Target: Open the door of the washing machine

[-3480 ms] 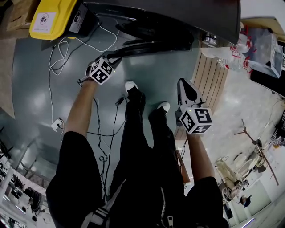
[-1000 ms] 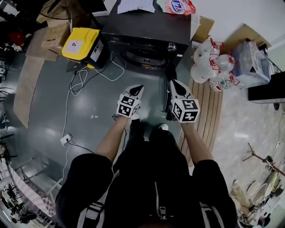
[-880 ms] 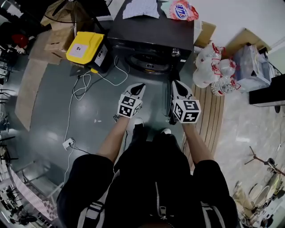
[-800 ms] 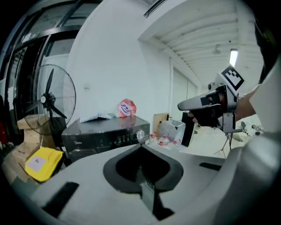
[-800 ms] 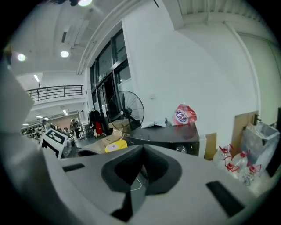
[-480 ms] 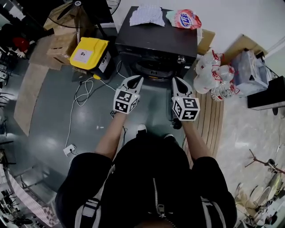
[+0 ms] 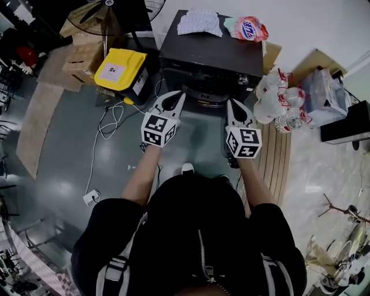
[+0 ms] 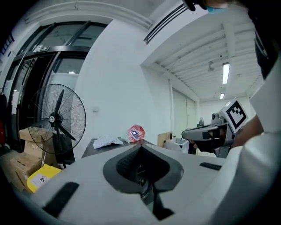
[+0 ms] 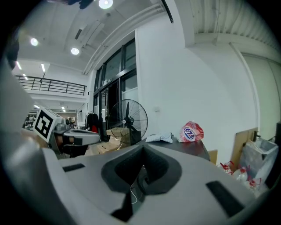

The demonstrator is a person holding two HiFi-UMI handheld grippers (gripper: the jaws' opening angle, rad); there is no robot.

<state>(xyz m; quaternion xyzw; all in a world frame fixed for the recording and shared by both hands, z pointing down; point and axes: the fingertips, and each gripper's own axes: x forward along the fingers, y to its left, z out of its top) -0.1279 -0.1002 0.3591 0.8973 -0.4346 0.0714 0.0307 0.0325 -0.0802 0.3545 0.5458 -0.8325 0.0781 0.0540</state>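
I have lifted my left gripper (image 7: pixel 180 95) and right gripper (image 7: pixel 232 104) off the washing machine (image 7: pixel 208 49), jaws pinched shut and empty; the opening looks done.

Grey floor (image 7: pixel 58 173), washing machine (image 7: pixel 211 49), wooden slats (image 7: pixel 280 167)

Seen from the head view, the washing machine (image 7: pixel 211 52) shows mostly its top. Its front is a dark sliver partly behind the left tongs (image 7: pixel 179 95) and right tongs (image 7: pixel 230 104) (no latch or handle can be made out). The fan (image 7: pixel 115 8) is cut off by the upper edge, and the print on the red bag (image 7: pixel 250 29) is too small to read.
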